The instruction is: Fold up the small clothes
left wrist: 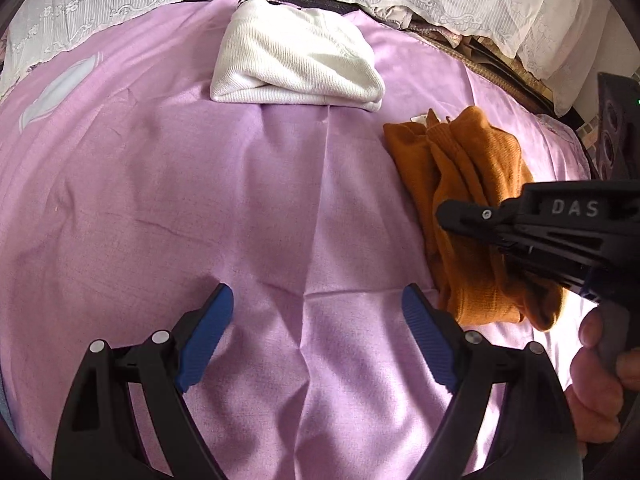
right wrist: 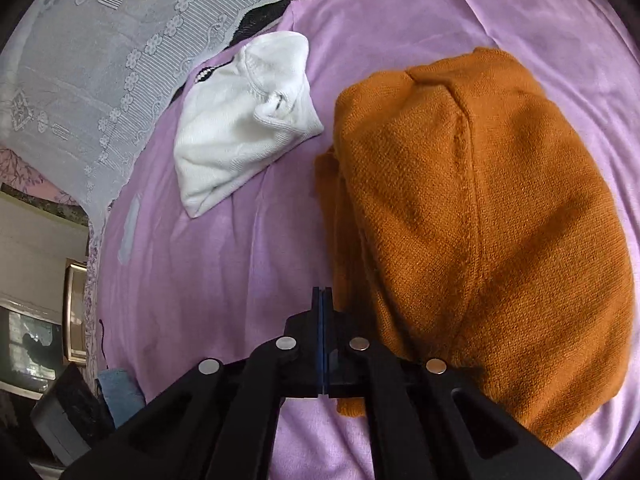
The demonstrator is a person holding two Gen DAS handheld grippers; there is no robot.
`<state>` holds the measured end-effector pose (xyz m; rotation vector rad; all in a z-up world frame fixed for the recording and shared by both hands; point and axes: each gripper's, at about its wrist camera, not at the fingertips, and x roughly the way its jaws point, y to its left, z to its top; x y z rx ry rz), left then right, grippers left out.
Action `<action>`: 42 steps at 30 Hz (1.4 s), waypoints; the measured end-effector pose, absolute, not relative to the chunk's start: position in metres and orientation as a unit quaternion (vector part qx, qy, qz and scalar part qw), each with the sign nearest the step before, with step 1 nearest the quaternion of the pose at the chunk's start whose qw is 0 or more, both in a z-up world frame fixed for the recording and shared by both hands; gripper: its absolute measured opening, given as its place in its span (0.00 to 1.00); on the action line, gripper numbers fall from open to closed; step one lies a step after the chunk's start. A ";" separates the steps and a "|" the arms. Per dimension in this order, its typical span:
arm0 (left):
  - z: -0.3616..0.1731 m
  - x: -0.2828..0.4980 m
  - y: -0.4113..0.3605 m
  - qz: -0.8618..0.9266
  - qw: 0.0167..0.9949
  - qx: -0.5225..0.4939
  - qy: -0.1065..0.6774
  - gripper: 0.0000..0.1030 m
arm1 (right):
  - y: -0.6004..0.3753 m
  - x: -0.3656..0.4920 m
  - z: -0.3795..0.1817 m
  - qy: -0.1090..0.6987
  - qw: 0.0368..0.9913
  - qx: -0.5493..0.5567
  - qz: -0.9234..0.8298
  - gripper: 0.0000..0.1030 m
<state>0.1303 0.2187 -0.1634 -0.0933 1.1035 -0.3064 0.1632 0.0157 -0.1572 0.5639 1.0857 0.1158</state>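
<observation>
Orange sweater (right wrist: 480, 220), bunched near the bed's (left wrist: 160, 200) right edge; white garment (left wrist: 296, 68) folded at the far edge. Right gripper (right wrist: 322, 300) clenched, empty; left gripper (left wrist: 316, 336) spread. Next: likely grasp sweater, spread flat.

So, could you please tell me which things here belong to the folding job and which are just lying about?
Job:
- orange knit garment
- white knit garment, folded
- left gripper, jaws open
- right gripper, jaws shut

Lying about:
- purple sheet
- lace cloth
</observation>
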 end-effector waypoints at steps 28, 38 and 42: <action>-0.164 0.135 0.109 -0.281 0.771 -0.120 0.559 0.30 | -0.018 0.221 -0.139 0.543 0.832 0.011 0.111 0.10; -0.152 0.130 0.141 -0.243 0.804 -0.093 0.534 0.25 | -0.012 0.219 -0.123 0.505 0.848 0.087 0.137 0.10; -0.180 0.127 0.150 -0.214 0.792 -0.099 0.564 0.41 | -0.008 0.219 -0.160 0.529 0.830 0.112 0.136 0.12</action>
